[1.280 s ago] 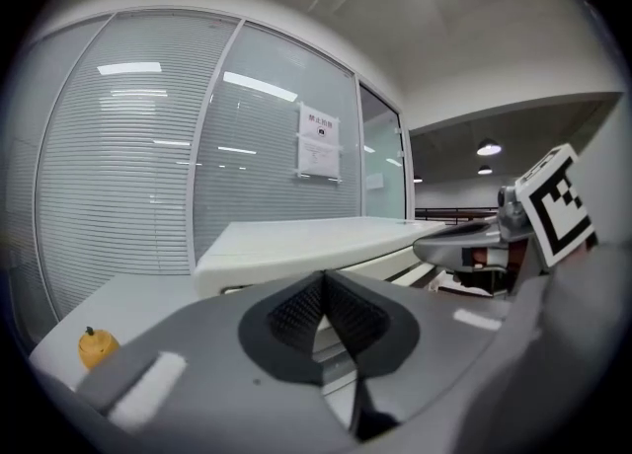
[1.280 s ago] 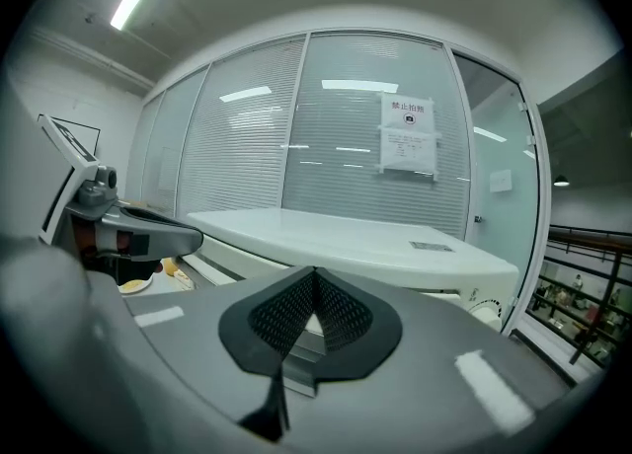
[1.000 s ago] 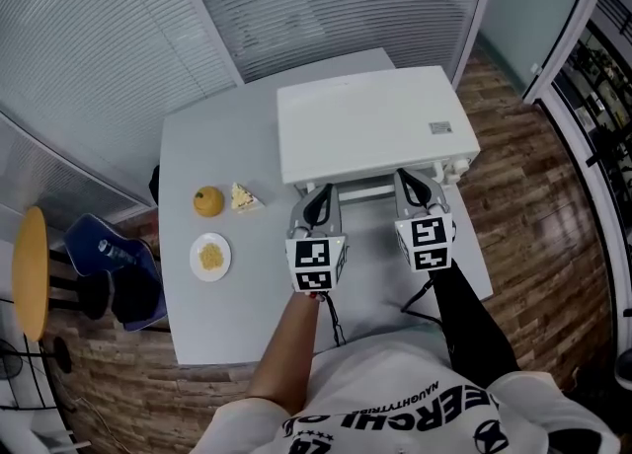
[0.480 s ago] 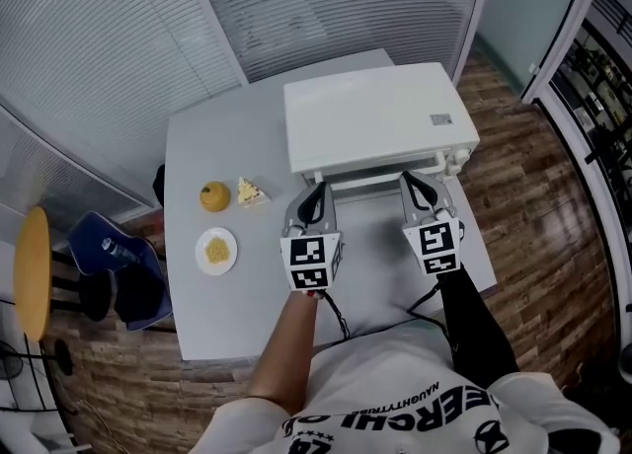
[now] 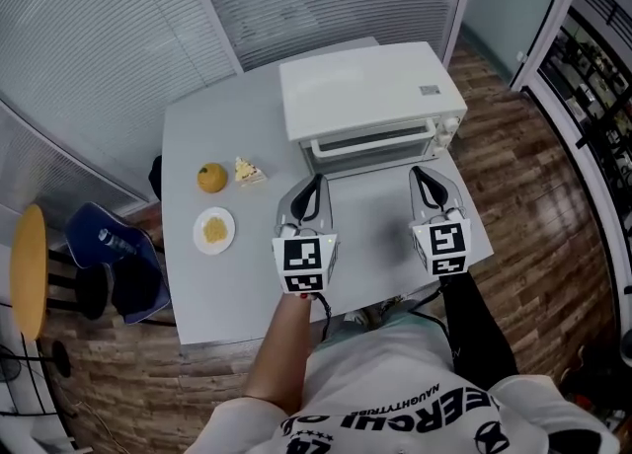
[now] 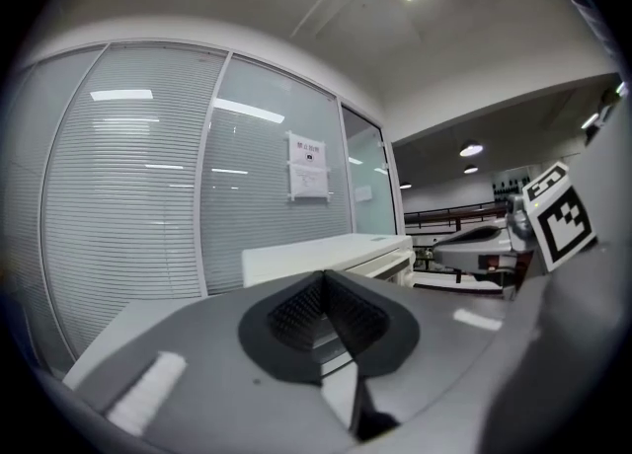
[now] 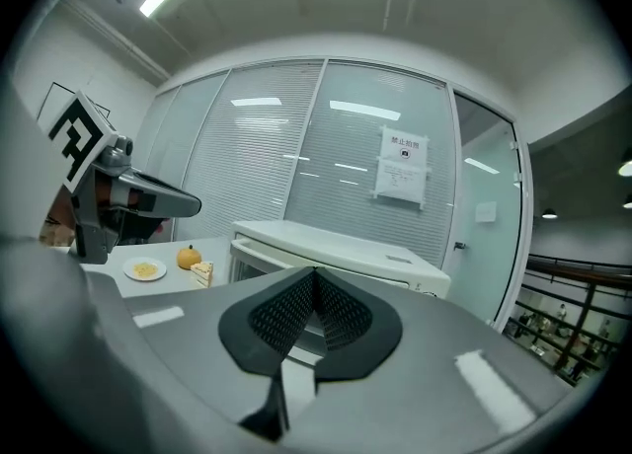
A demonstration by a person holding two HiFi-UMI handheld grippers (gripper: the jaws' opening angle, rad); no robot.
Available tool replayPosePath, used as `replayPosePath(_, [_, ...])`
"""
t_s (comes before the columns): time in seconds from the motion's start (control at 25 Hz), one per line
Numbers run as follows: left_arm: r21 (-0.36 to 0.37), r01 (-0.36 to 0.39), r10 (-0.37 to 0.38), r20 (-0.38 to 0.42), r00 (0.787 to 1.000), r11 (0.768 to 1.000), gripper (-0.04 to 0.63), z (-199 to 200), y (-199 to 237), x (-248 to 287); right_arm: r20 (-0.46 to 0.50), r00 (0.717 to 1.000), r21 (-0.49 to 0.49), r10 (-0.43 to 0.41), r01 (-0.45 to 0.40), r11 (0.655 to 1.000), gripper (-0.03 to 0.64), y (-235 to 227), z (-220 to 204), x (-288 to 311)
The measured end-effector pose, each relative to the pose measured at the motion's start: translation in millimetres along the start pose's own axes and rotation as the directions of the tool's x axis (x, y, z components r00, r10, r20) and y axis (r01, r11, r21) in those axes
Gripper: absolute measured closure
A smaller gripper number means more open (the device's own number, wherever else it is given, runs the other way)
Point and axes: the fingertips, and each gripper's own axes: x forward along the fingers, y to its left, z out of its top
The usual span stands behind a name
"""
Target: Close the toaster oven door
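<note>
closed toaster oven door [image 5: 370, 143]

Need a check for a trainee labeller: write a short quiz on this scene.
1. True or false: the oven door is open.
2. Pick one. A: the left hand-held gripper grips the door. B: the right hand-held gripper grips the door. C: both are shut, empty and clear of the oven.
3. Name the fruit beside the cake slice.

Key: 1 false, the door is shut. 2 C. 3 the orange.
</note>
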Motion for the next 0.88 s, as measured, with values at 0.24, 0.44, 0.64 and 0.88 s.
replayPosePath(0.24, [-0.015,0.012,-0.012,0.012,1.0,1.0,0.543,7,-23,-21,0.038,0.999,-0.003,0.002,-0.002,1.0,0.615,2,10,-33])
replayPosePath(0.44, [0.007,0.022,-0.023,0.048,0.999,1.0,0.543,25,-52,-37,0.071,0.997,0.007,0.025,-0.025,1.0,0.615,-2,16,-56])
replayPosePath(0.64, [0.016,-0.014,0.013,0.056,0.998,1.0,0.543,36,-82,-65,0.098,0.994,0.02,0.056,-0.059,0.998,0.615,-12,18,-88])
replayPosePath(0.88, [0.014,-0.061,0.06,0.048,0.997,0.998,0.543,36,-123,-106,0.097,0.99,0.073,0.102,-0.109,0.991,0.615,-18,6,-138])
